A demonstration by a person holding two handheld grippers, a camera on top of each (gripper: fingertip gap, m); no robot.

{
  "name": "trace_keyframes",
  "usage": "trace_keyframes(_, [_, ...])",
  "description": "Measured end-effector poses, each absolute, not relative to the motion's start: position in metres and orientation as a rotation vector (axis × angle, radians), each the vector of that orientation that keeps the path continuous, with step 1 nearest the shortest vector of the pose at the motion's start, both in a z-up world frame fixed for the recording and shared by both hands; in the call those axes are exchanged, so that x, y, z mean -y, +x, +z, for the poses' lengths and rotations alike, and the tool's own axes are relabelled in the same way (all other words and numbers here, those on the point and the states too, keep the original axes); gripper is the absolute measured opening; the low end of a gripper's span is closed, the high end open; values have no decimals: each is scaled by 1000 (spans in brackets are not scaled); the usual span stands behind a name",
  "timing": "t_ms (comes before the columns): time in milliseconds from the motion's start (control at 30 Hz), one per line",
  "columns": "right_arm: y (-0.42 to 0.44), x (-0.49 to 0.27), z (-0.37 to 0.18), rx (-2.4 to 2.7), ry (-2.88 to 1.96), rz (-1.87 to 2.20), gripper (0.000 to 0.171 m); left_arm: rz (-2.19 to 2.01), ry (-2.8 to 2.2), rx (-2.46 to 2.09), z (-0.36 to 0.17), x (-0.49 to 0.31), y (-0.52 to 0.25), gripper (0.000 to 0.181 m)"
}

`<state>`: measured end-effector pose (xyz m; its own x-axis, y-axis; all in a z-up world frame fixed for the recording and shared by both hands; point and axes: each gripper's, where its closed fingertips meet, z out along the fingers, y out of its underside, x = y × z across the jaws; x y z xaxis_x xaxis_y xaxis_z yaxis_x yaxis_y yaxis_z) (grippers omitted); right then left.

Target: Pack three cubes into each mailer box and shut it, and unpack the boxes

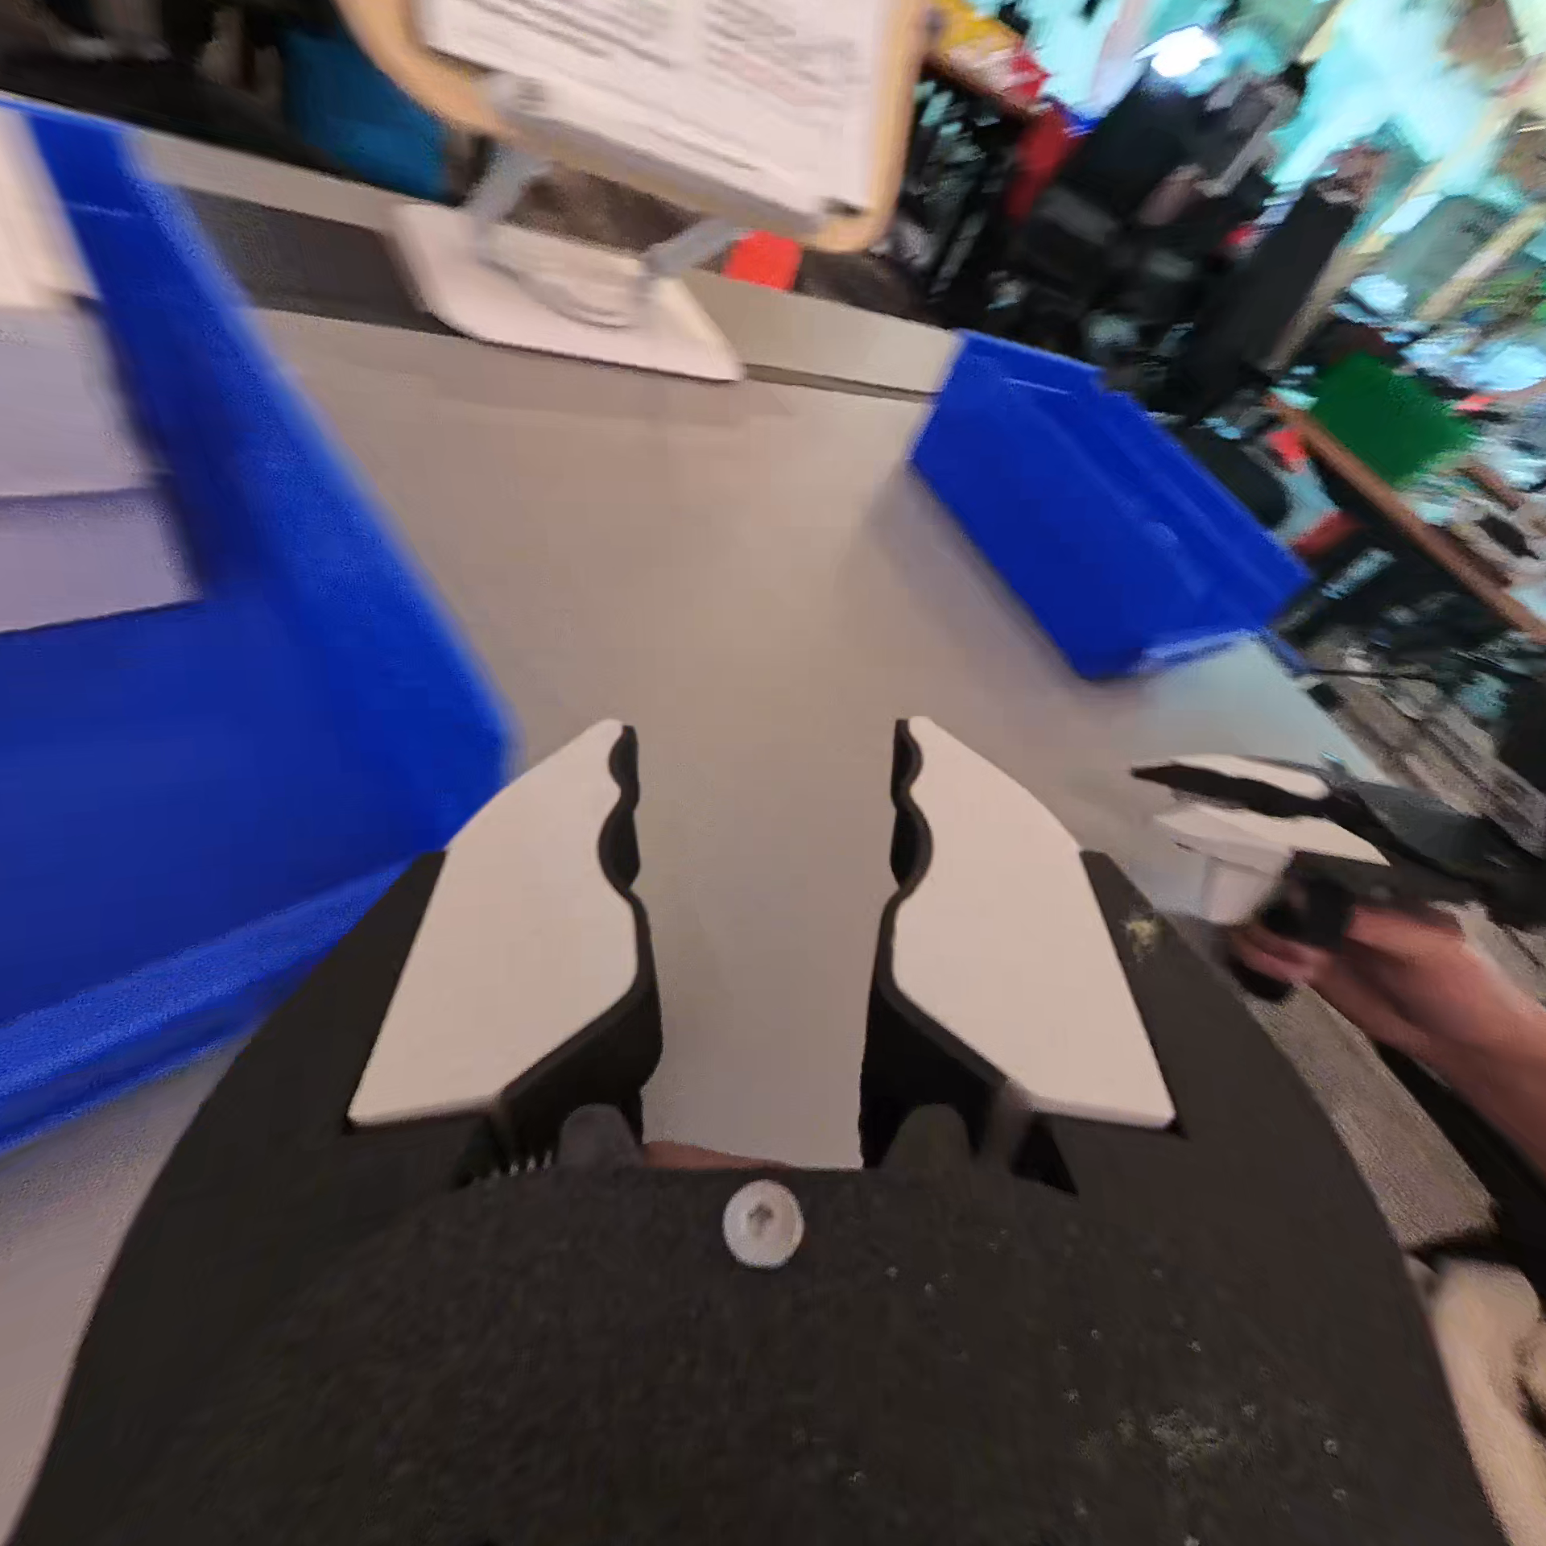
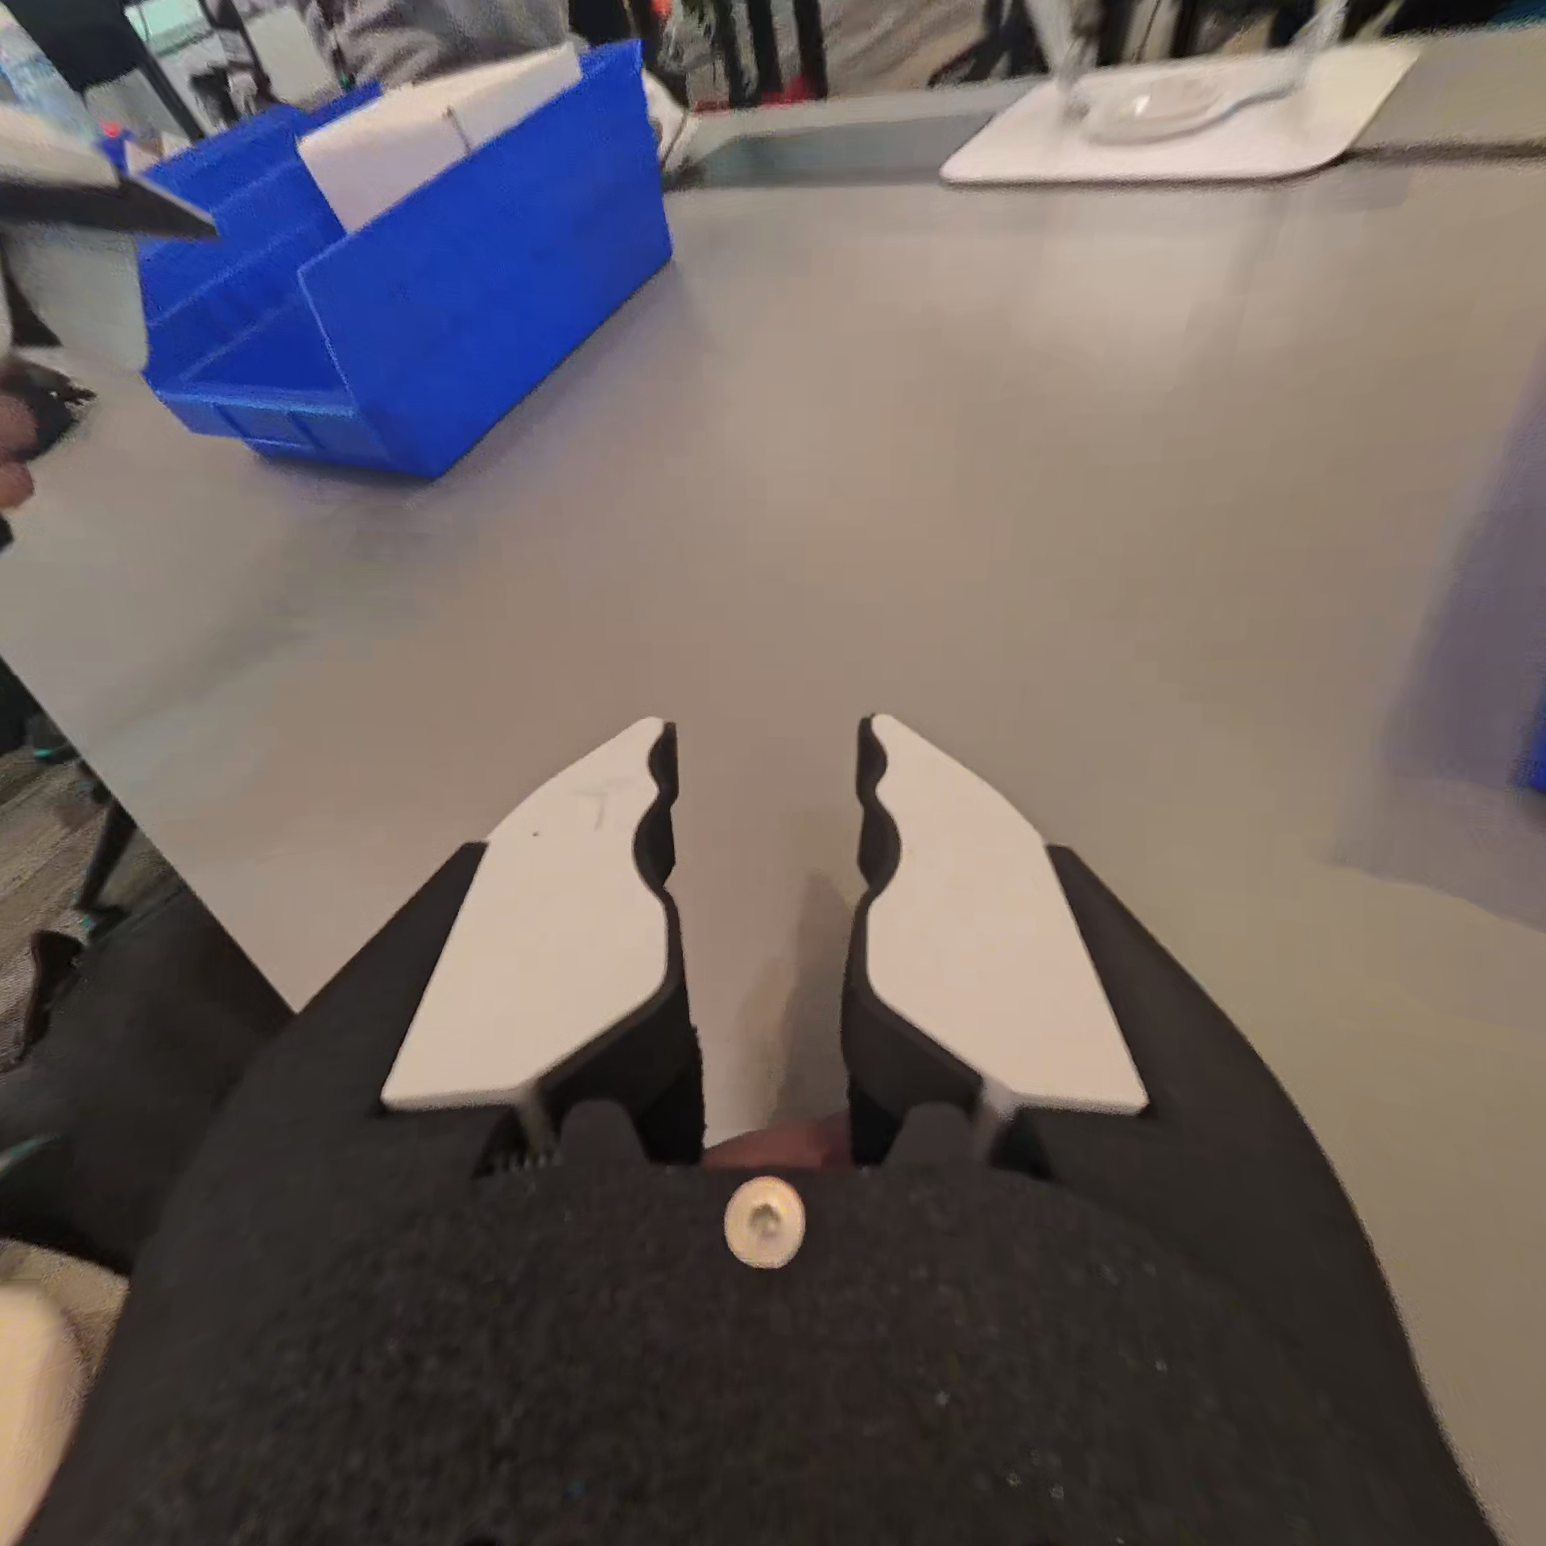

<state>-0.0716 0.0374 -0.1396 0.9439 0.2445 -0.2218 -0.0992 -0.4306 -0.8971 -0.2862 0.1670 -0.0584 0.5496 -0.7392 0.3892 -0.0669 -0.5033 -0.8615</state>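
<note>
Left wrist view: a big blue bin (image 1: pixel 251 669) fills the left edge with white boxes (image 1: pixel 58 468) inside, blurred. At centre the left gripper (image 1: pixel 763 736) gapes wide and empty over the grey table (image 1: pixel 753 544). Upper right sits a second bin (image 1: pixel 1087 502); lower right, a hand (image 1: pixel 1405 987).

Right wrist view: a bin (image 2: pixel 435 284) upper left holds a white box (image 2: pixel 418 142); the right gripper (image 2: pixel 765 732) is parted, empty. No cubes show.
</note>
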Motion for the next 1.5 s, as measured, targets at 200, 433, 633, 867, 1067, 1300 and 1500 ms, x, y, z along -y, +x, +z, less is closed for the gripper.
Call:
trace_keyframes(200, [-7, -9, -127, 34, -1906, 132, 37, -860, -1794, -806, -89, -107, -257, 57])
trace_keyframes(433, [13, -9, -121, 71, -1859, -89, 27, -964, -1837, -946, -118, -111, -235, 55])
trace_keyframes(633, [12, -18, -125, 78, -1878, -92, 25, -1083, -1790, -995, -117, -94, -231, 51])
trace_keyframes(867, [2, -27, -125, 36, -1884, 65, 25, -993, -1661, -1098, -110, -79, -240, 65])
trace_keyframes(1067, [-22, -42, -122, 82, -1896, 201, 26, -1126, -1603, -1094, -92, -54, -251, 83])
trace_keyframes(1300, [-53, -43, -136, 98, -1948, 394, 27, -727, -1705, -1336, -49, -129, -324, 92])
trace_keyframes(1500, [-51, -39, -142, 57, -1993, 443, 28, -244, -1840, -1632, -19, -315, -374, 105])
